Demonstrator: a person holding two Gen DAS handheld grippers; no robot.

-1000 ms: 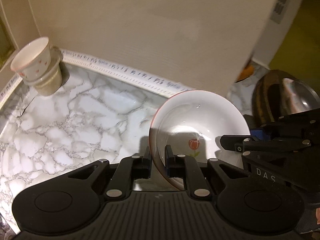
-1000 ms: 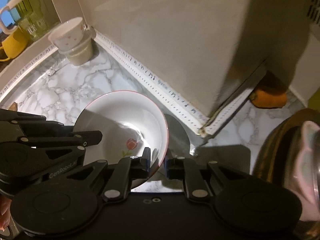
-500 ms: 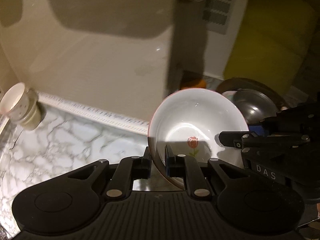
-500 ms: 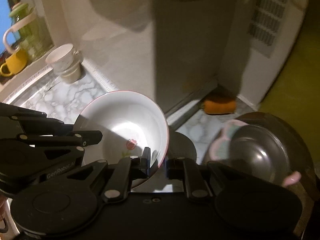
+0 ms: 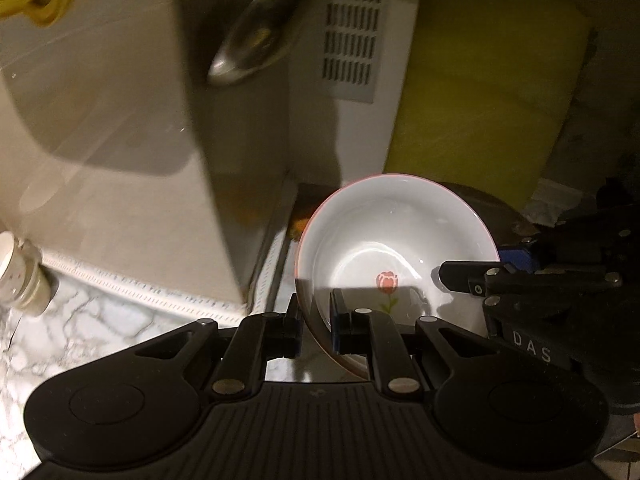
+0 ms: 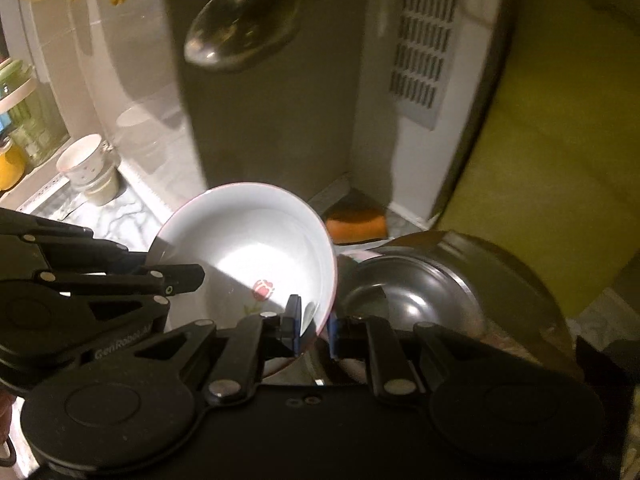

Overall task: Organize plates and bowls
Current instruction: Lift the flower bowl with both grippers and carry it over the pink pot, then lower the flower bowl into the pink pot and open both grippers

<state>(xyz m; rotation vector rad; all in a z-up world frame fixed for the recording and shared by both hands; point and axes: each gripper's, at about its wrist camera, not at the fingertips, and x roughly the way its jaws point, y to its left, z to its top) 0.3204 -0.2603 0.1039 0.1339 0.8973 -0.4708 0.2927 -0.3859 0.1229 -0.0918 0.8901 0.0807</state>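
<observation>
A white bowl (image 5: 396, 240) with a thin red rim and a red flower inside is held in the air by both grippers. My left gripper (image 5: 314, 320) is shut on its left rim. My right gripper (image 6: 314, 330) is shut on its right rim; the bowl also shows in the right wrist view (image 6: 256, 248). Each gripper is seen from the side in the other's view. A steel bowl (image 6: 416, 304) sits on a dark round plate (image 6: 520, 280) just right of and below the white bowl.
A tall beige appliance (image 5: 120, 140) with a vented side (image 6: 424, 52) stands behind. Stacked cups (image 6: 90, 172) sit on the marble counter (image 5: 80, 340) at left. An orange sponge (image 6: 356, 226) lies by the appliance. A ladle (image 6: 240, 36) hangs above. A yellow-green wall (image 6: 560, 140) is at right.
Both grippers have lifted the white bowl off the counter and carried it right, toward the steel bowl and dark plate. The cups have slid far left in view.
</observation>
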